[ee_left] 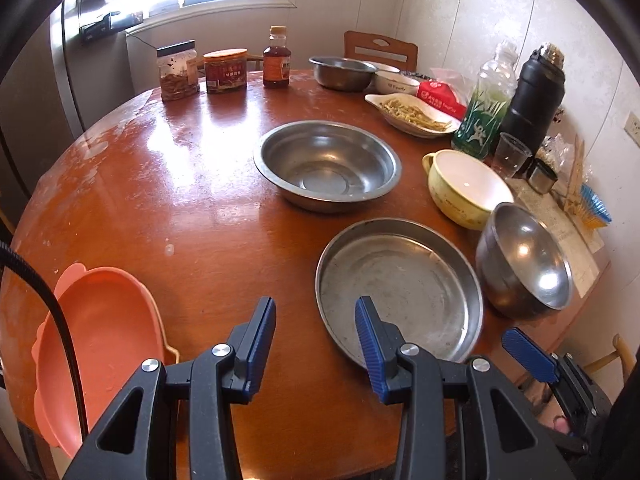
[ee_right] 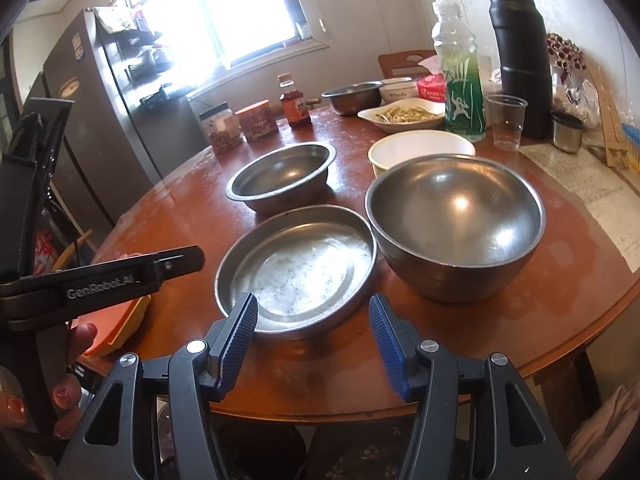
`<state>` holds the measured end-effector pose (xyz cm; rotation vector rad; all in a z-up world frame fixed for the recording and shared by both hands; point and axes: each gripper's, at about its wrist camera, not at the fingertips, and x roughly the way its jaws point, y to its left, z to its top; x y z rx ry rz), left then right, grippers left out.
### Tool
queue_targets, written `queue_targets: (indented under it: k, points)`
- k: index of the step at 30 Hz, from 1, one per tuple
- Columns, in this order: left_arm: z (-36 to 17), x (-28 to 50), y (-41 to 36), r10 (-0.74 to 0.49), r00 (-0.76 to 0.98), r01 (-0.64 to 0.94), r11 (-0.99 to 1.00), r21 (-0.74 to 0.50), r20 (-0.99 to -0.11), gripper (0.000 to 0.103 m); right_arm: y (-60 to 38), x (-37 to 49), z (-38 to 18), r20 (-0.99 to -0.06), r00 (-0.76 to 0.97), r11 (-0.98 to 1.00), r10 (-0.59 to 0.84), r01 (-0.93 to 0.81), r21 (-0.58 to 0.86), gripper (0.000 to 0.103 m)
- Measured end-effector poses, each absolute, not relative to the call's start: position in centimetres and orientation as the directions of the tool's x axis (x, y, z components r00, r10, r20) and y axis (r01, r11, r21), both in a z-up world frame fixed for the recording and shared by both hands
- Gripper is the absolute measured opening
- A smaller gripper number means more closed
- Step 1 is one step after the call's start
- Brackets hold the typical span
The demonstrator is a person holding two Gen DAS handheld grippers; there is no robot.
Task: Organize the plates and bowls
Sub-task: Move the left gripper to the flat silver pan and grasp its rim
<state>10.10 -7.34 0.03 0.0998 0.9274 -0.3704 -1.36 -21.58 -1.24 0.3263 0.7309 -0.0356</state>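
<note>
Both grippers, the left gripper (ee_left: 316, 316) and the right gripper (ee_right: 314, 312), hang empty with jaws apart just before the flat metal plate (ee_right: 296, 268). Nothing is picked up yet, so I think the next move is to reach forward and pinch its near rim.

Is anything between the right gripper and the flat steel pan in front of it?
Nothing visible. The right gripper is open and empty at the table edge, with only bare table between it and the pan. The deep steel bowl sits beside the pan, not in the path.
</note>
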Motion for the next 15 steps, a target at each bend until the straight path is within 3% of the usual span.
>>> queue_targets:
  k: [15]
  points:
    - [-3.7,14.9,-10.3,-0.188,0.518,0.307,0.952,-0.024,-0.834,0.041,-21.7,1.4,-3.5,-0.686,0.723,0.938,0.08,0.179,0.298,0.059]
